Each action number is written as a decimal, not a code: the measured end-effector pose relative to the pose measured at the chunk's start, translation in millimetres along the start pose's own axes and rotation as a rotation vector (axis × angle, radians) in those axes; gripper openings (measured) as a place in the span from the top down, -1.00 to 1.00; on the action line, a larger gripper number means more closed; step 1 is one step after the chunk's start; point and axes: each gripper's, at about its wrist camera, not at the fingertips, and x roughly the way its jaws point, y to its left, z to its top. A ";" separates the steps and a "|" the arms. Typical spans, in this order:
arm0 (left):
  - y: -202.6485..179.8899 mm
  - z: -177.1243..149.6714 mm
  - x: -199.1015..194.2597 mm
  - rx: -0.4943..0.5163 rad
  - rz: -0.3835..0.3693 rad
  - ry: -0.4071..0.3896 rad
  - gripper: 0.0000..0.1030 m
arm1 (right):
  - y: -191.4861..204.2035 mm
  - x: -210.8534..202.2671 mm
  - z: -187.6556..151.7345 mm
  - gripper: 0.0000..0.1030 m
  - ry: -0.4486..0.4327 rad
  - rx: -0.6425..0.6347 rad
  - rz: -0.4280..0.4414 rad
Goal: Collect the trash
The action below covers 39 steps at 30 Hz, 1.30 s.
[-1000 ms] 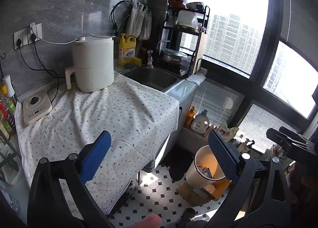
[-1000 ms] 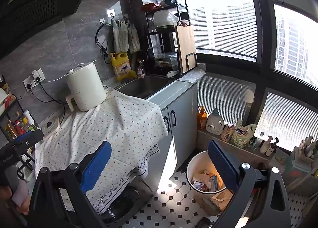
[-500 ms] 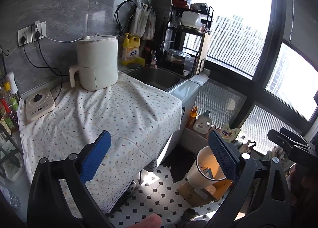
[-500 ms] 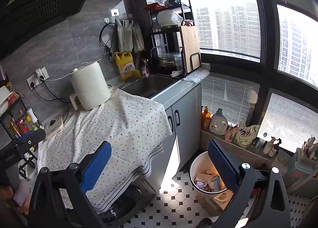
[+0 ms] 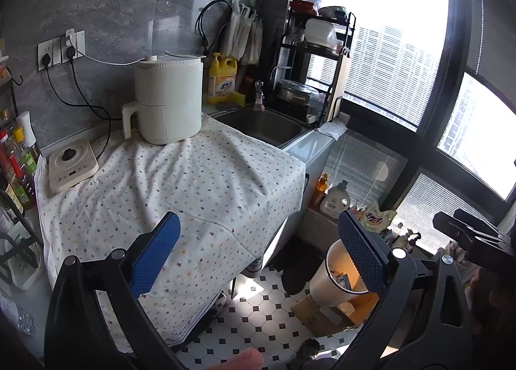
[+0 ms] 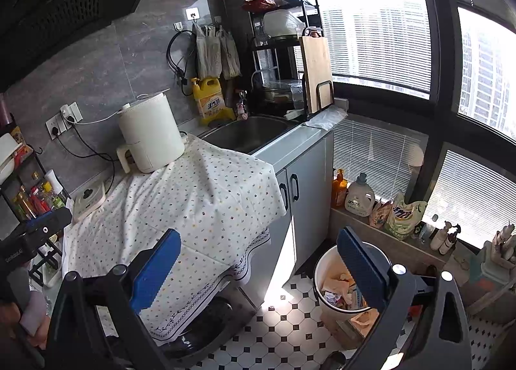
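Observation:
A white trash bin (image 5: pixel 333 276) stands on the tiled floor below the window; it also shows in the right wrist view (image 6: pixel 335 286), holding crumpled paper and wrappers. My left gripper (image 5: pixel 258 254) is open and empty, held high over the front edge of the counter's dotted cloth (image 5: pixel 180 183). My right gripper (image 6: pixel 258 260) is open and empty, held above the cloth's hanging edge and the floor. The right gripper's body shows at the right edge of the left wrist view (image 5: pixel 467 234). No loose trash shows on the cloth.
A white air fryer (image 5: pixel 166 99) and a small induction cooker (image 5: pixel 72 165) sit on the cloth. A sink (image 5: pixel 261 126), yellow detergent bottle (image 5: pixel 222 81) and dish rack (image 5: pixel 316 47) lie behind. Bottles line the window ledge (image 6: pixel 383 205). A cardboard box (image 5: pixel 319 315) lies beside the bin.
Both grippers have drawn back and shifted slightly, so the counter and air fryer sit further right in view. Both stay open and empty.

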 end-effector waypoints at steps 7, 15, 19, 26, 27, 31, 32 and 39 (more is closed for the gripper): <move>1.5 -0.2 1.8 0.000 0.000 0.004 -0.89 | 4.0 4.6 -1.8 -0.85 0.008 0.005 -0.005; 7.5 0.2 5.8 0.004 0.003 0.010 -0.89 | 10.8 9.8 -3.6 -0.85 0.011 0.013 0.001; 14.2 0.9 9.4 0.004 0.001 0.017 -0.89 | 10.5 12.6 -5.3 -0.85 0.018 0.013 0.003; 15.8 3.8 13.2 0.022 -0.008 0.023 -0.89 | 10.7 16.7 -6.2 -0.85 0.020 0.019 -0.001; 16.0 3.6 14.0 0.025 -0.010 0.023 -0.89 | 11.6 17.2 -6.6 -0.85 0.022 0.020 -0.003; 15.3 3.6 17.4 0.035 -0.016 0.026 -0.89 | 13.4 19.2 -8.5 -0.85 0.028 0.021 -0.009; 15.0 3.9 18.5 0.037 -0.019 0.027 -0.89 | 13.7 19.5 -8.9 -0.85 0.029 0.023 -0.011; 17.3 3.9 21.8 0.043 -0.028 0.032 -0.89 | 15.1 21.4 -8.3 -0.85 0.032 0.026 -0.016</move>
